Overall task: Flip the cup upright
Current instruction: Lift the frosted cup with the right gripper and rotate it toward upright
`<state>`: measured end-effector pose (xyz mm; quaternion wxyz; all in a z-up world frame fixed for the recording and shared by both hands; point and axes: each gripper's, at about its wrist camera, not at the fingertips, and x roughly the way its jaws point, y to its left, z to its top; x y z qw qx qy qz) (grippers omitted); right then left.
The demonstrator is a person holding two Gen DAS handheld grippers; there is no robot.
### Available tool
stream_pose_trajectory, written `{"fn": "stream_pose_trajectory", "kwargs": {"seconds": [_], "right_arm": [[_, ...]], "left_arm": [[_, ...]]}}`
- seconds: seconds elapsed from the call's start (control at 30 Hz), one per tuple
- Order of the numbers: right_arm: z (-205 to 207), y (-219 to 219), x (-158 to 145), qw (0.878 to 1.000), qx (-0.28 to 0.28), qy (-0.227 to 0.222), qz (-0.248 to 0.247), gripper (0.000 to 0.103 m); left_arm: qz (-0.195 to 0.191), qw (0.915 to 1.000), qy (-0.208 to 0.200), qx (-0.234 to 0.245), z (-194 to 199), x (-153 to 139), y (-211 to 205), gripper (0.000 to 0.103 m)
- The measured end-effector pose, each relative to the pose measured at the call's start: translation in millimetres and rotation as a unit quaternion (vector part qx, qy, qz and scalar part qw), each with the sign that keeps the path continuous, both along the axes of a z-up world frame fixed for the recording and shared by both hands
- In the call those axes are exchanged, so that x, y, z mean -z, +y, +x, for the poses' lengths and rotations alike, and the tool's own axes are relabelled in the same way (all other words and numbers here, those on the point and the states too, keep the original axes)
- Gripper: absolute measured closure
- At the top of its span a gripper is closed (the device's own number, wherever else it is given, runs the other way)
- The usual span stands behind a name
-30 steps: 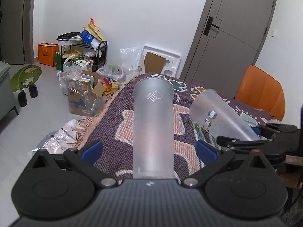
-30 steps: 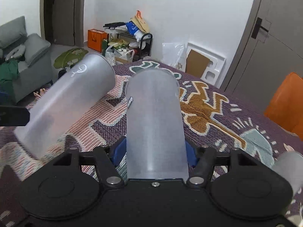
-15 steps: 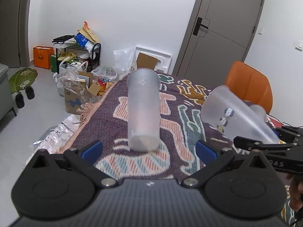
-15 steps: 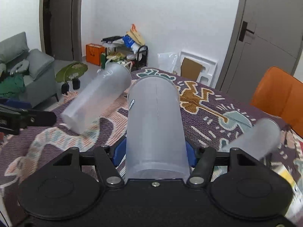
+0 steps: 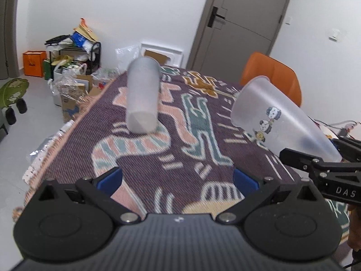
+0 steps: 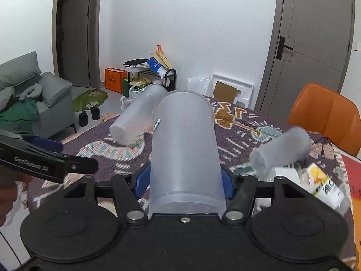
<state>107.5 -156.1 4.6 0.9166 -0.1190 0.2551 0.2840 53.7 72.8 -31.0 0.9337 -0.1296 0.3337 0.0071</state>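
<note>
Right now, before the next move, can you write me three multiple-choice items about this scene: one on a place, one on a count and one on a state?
1. Where is the cup with cartoon figures?
A. on the floor
B. in the right gripper
C. on a chair

2. How many frosted cups does the right wrist view show?
A. one
B. three
C. five

3. How is the left gripper?
A. open and empty
B. shut on a cup
C. shut on a box

Answers:
1 B: the right gripper's blue pads clamp the cup near its base.
2 B: one cup is held, and the left lying cup and the right lying cup are on the patterned cloth.
3 A: its fingers stand wide apart with only cloth between them.
</note>
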Motion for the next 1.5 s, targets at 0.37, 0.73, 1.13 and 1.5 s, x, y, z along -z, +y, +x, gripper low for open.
{"fn": "stream_pose_trajectory", "kwargs": {"seconds": [0.37,0.73,1.13,1.5], "right_arm": [[-31.1,-19.8,32.0,1.0,0.01,0.016,0.008,0.043],[-31.4,-16.6,82.6,0.998,0.015,0.063,-0.012,0.034],[-54.8,-50.8,49.4,0.995,0.037,0.065,0.059,0.004],[-50.6,-98.5,37.6,0.986,0.095,0.074,0.118,0.0]], "left_arm": [[-0.006,0.999,0.023,0.038,-28.3,17.8,-18.6,0.0],[-0.047,0.9971,0.015,0.057,-28.4,17.1,-11.4,0.001],[-0.142,0.987,0.028,0.069,-0.8,15.5,-21.7,0.001],[-0.239,0.9673,0.07,0.048,47.7,32.0,-34.5,0.001]]}}
